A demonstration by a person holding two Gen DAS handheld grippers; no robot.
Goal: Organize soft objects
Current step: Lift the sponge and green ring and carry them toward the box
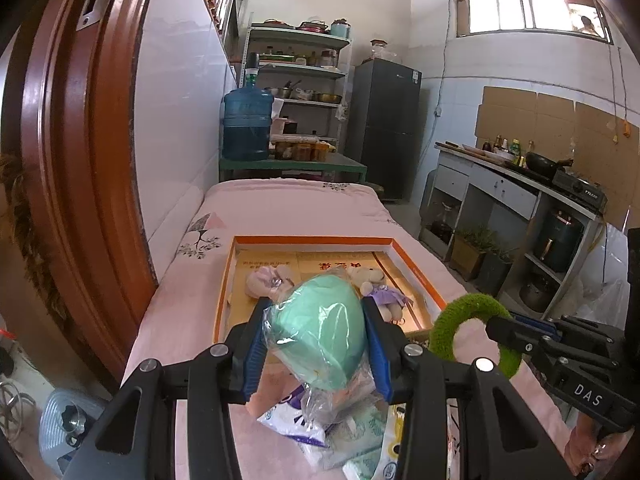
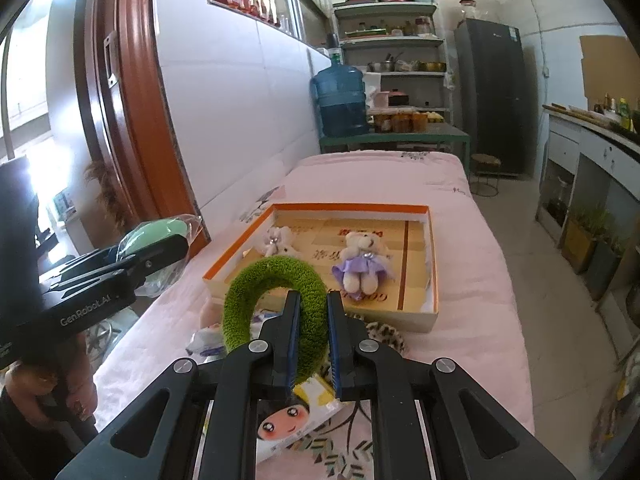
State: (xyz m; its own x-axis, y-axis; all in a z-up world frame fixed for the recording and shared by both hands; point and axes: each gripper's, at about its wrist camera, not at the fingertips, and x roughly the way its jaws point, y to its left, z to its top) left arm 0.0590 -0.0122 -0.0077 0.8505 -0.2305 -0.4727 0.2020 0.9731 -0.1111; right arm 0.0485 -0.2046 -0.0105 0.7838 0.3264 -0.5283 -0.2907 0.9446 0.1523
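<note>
While both tools are held above the near end of the bed [image 2: 472,240], a soft thing is clamped in each. The left tool [image 1: 316,340] is closed on a mint-green soft object [image 1: 324,320] wrapped in clear plastic, its blue pads pressed against both sides of it. The right tool [image 2: 313,340] is closed on one side of a fuzzy green ring [image 2: 276,308], which is seen upright between the pads; in the left wrist view the same ring appears at about 3 o'clock from the mint-green object. Beneath the tools, a heap of plastic-wrapped packets [image 1: 340,436] is seen lying on the pink bedcover, and a leopard-print item [image 2: 386,336] lies just beside the near wall of the box. Farther on, an orange-rimmed cardboard box [image 2: 430,264] is set on the bed. Two small plush bears are laid inside it: a bear in a purple dress [image 2: 362,266] toward 1 o'clock and a paler bear [image 2: 276,240] toward 11 o'clock, apart from each other. Beyond the bed, a blue water jug [image 2: 340,100], metal shelves [image 2: 390,40] and a dark fridge [image 2: 492,92] are seen.
</note>
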